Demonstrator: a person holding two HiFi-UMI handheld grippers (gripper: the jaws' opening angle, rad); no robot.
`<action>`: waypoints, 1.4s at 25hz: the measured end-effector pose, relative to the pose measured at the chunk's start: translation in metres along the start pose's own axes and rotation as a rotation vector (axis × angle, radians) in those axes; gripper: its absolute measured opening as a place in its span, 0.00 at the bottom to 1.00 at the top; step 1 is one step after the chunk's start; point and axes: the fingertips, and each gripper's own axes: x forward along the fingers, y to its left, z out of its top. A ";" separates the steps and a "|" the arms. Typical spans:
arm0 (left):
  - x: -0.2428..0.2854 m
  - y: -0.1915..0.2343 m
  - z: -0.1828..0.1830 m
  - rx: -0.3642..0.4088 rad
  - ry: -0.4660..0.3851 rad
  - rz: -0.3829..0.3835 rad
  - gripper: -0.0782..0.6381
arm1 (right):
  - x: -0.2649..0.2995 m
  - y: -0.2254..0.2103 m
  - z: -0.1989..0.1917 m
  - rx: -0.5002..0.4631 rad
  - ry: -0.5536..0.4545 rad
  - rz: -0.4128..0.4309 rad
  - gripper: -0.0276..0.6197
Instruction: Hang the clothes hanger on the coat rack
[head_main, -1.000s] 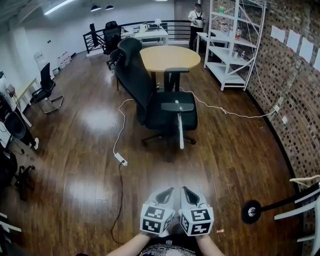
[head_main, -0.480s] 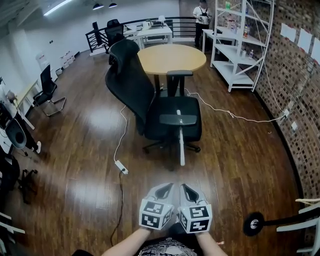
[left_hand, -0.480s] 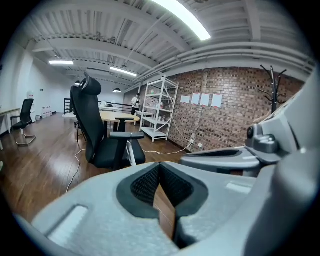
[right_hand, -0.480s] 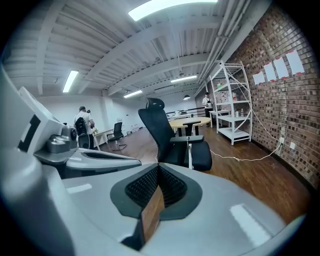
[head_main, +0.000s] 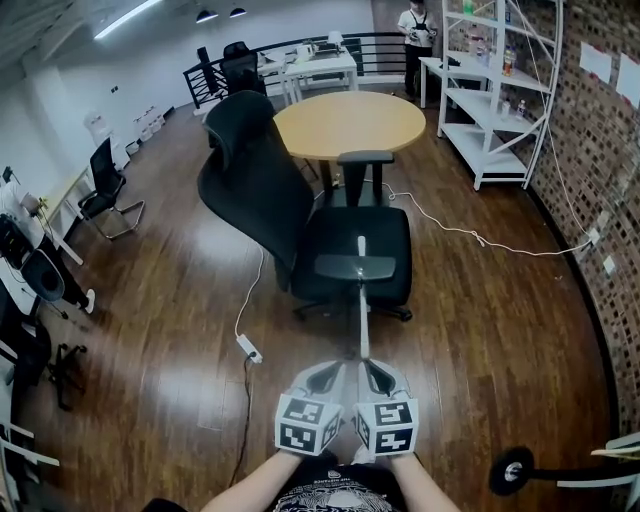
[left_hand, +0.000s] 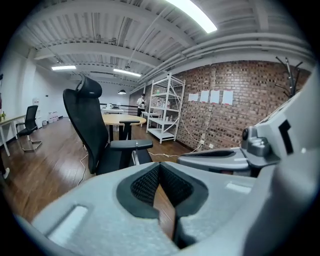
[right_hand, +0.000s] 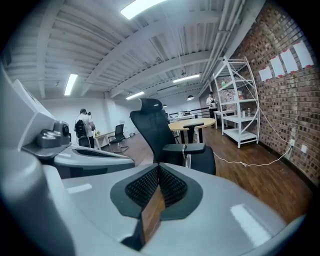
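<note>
A white clothes hanger (head_main: 362, 300) hangs edge-on from the near armrest of a black office chair (head_main: 300, 230); it also shows as a thin white strip, the hanger (left_hand: 134, 157) and the hanger (right_hand: 187, 160), in both gripper views. The coat rack's black base (head_main: 512, 470) and pole lie at the bottom right, with its hooks (left_hand: 288, 75) against the brick wall. My left gripper (head_main: 328, 374) and right gripper (head_main: 372, 372) sit side by side low in the head view, short of the chair. Both are shut with nothing between the pads; the left gripper (left_hand: 159, 172) and right gripper (right_hand: 159, 172) point at the chair.
A round wooden table (head_main: 348, 122) stands behind the chair. A white cable and power strip (head_main: 249, 347) lie on the wood floor left of the chair. White shelving (head_main: 495, 90) and a brick wall (head_main: 600, 150) line the right. A person (head_main: 418, 25) stands far back.
Both grippers have travelled forward together toward the chair, which now looks nearer. The coat rack has slid farther toward the bottom right corner. The jaws stayed shut.
</note>
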 end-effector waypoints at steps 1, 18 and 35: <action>0.006 0.003 0.001 -0.003 0.003 0.002 0.11 | 0.006 -0.004 0.000 0.002 0.006 0.001 0.04; 0.124 0.076 0.023 -0.007 0.073 -0.125 0.11 | 0.152 -0.063 -0.022 0.047 0.139 -0.107 0.21; 0.190 0.139 0.031 0.040 0.136 -0.179 0.11 | 0.267 -0.125 -0.086 0.081 0.273 -0.254 0.26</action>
